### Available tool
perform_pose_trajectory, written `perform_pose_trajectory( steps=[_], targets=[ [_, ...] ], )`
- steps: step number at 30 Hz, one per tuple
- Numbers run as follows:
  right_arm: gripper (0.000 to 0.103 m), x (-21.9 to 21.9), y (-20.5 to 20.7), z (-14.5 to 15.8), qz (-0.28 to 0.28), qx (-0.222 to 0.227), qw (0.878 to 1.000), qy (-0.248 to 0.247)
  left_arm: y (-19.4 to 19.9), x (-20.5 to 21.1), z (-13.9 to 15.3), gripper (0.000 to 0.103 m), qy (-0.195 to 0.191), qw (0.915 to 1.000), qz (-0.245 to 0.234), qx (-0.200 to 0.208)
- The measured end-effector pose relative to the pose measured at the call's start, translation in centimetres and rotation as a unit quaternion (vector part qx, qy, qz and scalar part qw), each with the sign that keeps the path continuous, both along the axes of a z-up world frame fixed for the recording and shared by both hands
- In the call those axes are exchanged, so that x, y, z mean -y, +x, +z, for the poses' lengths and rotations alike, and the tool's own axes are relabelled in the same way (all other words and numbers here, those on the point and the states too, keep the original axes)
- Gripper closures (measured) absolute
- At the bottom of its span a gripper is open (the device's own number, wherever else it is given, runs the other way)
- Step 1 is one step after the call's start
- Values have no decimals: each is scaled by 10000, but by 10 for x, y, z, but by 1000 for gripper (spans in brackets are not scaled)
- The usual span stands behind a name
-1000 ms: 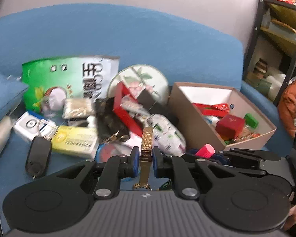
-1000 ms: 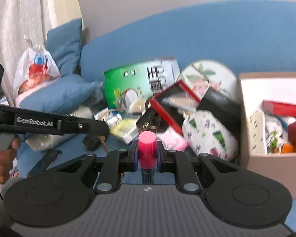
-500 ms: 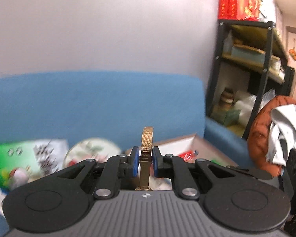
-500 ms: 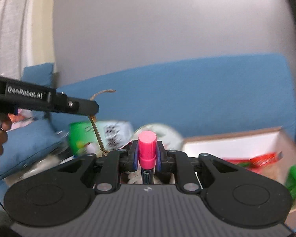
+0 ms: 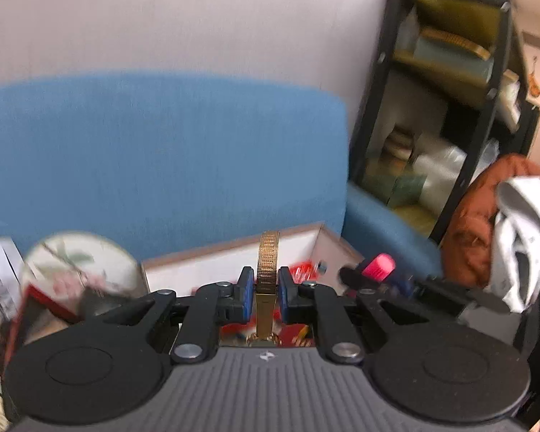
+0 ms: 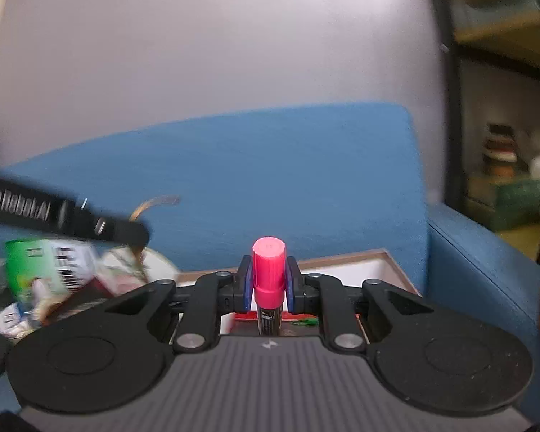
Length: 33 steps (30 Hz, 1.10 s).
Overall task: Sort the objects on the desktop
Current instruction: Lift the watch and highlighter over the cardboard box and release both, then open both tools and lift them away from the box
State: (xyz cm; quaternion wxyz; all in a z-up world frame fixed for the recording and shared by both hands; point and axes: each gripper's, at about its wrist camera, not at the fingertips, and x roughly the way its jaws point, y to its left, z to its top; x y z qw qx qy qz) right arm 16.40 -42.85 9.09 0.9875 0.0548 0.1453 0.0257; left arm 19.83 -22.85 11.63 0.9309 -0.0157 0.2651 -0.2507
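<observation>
Jaws of the left gripper [image 5: 266, 289] were clamped on a gold mesh watch strap [image 5: 267, 266], which stood upright between the blue pads. The right gripper [image 6: 269, 284] pinched a black marker with a pink cap [image 6: 269, 270], cap pointing up. Both hung in front of an open cardboard box [image 5: 234, 252] resting on a blue sofa [image 5: 162, 151]. A round floral tin [image 5: 79, 262] and a green packet [image 6: 36, 266] lay blurred to the box's left. Black shelving [image 5: 442, 108] stood at the right.
</observation>
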Motion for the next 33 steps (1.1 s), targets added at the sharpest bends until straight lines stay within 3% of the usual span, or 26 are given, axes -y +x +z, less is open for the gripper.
perform_pose_trajectory(
  steps=[6, 11, 13, 14, 15, 16, 18, 20, 21, 22, 26, 33],
  targets=[
    [87, 24, 9, -33, -318, -448, 9984, -125, 14, 7, -41, 90, 345, 9989, 76, -303],
    [87, 33, 23, -59, -409, -1092, 9929, -240, 18, 10, -61, 90, 463, 9981, 51, -405],
    [86, 30, 21, -67, -447, -1174, 9915, -342, 17, 11, -64, 87, 467, 9982, 61, -375],
    [86, 28, 19, -70, -466, -1188, 9911, -366, 17, 11, -64, 78, 461, 9982, 63, -384],
    [81, 28, 19, -71, -472, -1197, 9910, -362, 17, 11, -64, 66, 434, 9982, 78, -400],
    [67, 29, 18, -72, -473, -1200, 9911, -330, 16, 10, -63, 57, 394, 9984, 105, -403],
    [52, 29, 13, -71, -490, -1145, 9918, -275, 13, 7, -62, 25, 292, 9988, 177, -344],
    [36, 28, 7, -69, -513, -1058, 9927, -281, 8, 4, -61, 15, 250, 9991, 201, -289],
    [18, 27, 3, -67, -538, -1014, 9930, -286, 6, 4, -61, 10, 268, 9990, 209, -306],
    [10, 25, -2, -67, -582, -938, 9935, -294, 4, 3, -61, 8, 319, 9985, 239, -374],
    [5, 15, -19, -64, -523, -958, 9930, -441, -2, 1, -68, 4, 488, 9946, 551, -729],
    [2, -5, -42, -62, -646, -1496, 9841, -704, -24, -2, -76, 3, 593, 9950, 503, -626]
  ],
)
